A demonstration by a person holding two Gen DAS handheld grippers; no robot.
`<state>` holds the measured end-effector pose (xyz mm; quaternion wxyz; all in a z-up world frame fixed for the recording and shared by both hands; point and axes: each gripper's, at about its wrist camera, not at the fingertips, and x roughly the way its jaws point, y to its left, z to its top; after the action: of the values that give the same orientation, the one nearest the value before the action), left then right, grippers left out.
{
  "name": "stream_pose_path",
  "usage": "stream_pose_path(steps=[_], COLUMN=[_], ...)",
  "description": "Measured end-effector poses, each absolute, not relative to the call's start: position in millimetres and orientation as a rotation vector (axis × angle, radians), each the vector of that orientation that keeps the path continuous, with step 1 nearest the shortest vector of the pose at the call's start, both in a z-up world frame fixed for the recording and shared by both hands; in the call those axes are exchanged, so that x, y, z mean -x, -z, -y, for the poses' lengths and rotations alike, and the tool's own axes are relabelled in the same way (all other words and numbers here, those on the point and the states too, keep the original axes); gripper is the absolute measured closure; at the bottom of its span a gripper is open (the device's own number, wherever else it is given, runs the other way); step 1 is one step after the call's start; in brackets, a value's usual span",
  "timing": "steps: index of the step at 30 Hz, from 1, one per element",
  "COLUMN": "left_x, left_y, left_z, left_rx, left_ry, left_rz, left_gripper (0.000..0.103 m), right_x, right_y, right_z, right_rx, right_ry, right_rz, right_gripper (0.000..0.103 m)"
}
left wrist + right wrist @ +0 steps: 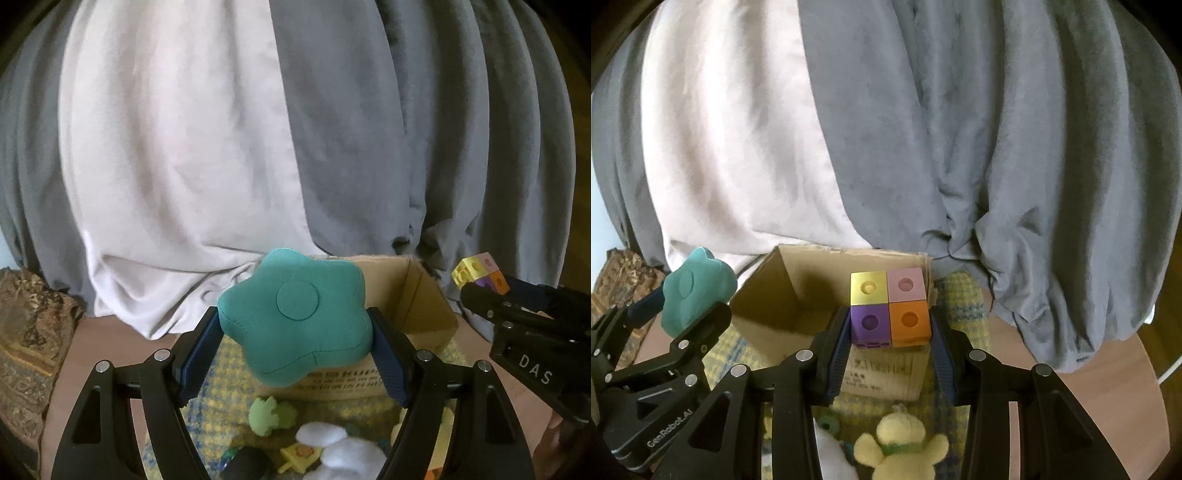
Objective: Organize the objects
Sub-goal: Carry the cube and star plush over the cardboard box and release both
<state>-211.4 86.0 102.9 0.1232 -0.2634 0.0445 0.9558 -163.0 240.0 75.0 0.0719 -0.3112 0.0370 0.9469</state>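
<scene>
Now | cardboard box [764, 295]: contents unseen | left jaws grip teal cushion [295, 314] (star-shaped) | right jaws grip block cube [890, 306]

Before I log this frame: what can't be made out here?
- Cardboard box floor: both views, hidden by held teal star cushion and colour block cube.
- Box label print: blurred.
- Toys on checked cloth: cut off by bottom edge, behind left gripper and right gripper.

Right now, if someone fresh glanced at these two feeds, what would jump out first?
The teal flower-shaped cushion, clamped in the left gripper in front of the open cardboard box. Next, the block of yellow, pink, purple and orange cubes, pinched in the right gripper over the same box. Behind both hang grey and white drapes.
</scene>
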Motion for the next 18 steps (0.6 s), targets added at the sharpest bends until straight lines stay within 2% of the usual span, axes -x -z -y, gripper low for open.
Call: stream_pose_path(steps=[18], left_x=[275], left_y=[-92], left_z=[-101], left_rx=[0.96], left_ry=[-2.704], left_rz=[-0.113], left_gripper=[0.024], right_x=[230], right_y=[-62], right_z=[-252], right_rx=[1.097], right_ry=[-2.799], right_rz=[-0.124], right_gripper=[0.062])
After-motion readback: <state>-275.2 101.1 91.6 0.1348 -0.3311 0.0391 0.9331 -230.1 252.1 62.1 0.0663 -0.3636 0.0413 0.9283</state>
